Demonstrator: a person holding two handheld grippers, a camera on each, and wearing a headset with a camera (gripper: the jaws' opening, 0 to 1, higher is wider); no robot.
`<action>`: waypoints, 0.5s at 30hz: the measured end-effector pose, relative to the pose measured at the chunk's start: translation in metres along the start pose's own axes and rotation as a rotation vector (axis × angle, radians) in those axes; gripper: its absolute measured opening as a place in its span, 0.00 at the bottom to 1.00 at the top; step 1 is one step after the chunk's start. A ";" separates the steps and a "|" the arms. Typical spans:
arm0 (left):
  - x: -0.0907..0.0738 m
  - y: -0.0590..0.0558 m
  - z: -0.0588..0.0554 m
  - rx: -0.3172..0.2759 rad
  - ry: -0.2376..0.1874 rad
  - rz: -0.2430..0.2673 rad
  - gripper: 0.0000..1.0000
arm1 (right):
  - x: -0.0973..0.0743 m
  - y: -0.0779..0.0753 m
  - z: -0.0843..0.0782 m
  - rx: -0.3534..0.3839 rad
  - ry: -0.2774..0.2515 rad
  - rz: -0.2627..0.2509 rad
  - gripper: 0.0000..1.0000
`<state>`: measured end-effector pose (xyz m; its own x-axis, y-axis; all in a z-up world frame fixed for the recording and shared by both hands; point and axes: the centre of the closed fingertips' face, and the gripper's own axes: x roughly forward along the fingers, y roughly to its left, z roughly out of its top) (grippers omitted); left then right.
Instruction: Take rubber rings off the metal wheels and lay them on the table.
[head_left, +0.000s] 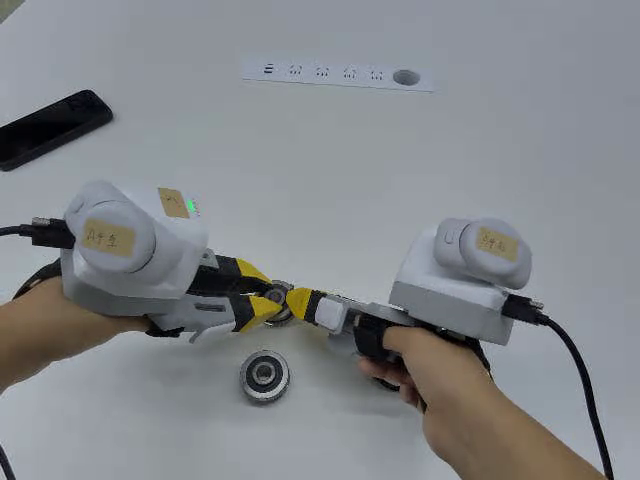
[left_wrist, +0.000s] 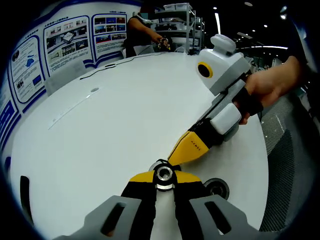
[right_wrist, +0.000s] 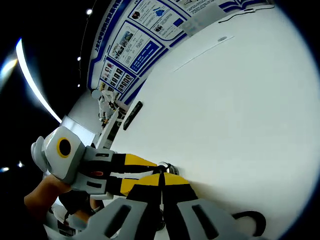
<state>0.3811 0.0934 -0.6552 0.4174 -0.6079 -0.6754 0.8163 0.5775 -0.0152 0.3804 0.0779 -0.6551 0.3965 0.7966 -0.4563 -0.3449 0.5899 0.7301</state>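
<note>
We are at the stripping step on the first wheel, and from where things lie no ring looks to have been laid on the tabletop (head_left: 420, 170) yet. The left gripper (head_left: 258, 298) is closed on a small metal wheel (left_wrist: 164, 174) and holds it just above the tabletop, toward the near edge and about midway between left and right. In the left gripper view its two yellow tips clamp the wheel from either side, with the hub facing the camera.

The right gripper (head_left: 301, 301) comes in from the opposite side. Its jaws are pressed together and its tip touches the wheel's rim. We cannot tell whether it has pinched any rubber between them. The rubber ring on the held wheel is too small and too hidden for us to say whether it has begun to lift.

A second wheel (head_left: 264, 376) lies flat on the tabletop just nearer to us than the grippers. Its dark outer band (head_left: 245, 386) looks to be in place.

For the next move, we judge that the left gripper should keep the wheel locked. The right gripper should catch the ring's edge and peel it sideways over the rim, then carry it off to a bare patch. The risk is the wheel twisting in the clamp.

A phone (head_left: 52, 127) lies toward the far left corner, and a power strip (head_left: 338, 73) along the far side.
</note>
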 end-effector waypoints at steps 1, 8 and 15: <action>0.000 0.001 0.000 -0.026 -0.003 0.000 0.12 | 0.000 0.000 0.000 0.001 0.002 0.000 0.01; 0.000 -0.002 0.001 -0.015 -0.006 -0.001 0.12 | 0.004 0.005 -0.002 -0.016 0.011 0.009 0.01; 0.000 -0.002 0.001 -0.015 -0.010 0.001 0.12 | 0.005 0.008 0.000 -0.009 0.021 0.013 0.01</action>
<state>0.3799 0.0918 -0.6543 0.4221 -0.6131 -0.6678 0.8100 0.5859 -0.0259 0.3795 0.0869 -0.6519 0.3741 0.8069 -0.4570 -0.3577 0.5802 0.7317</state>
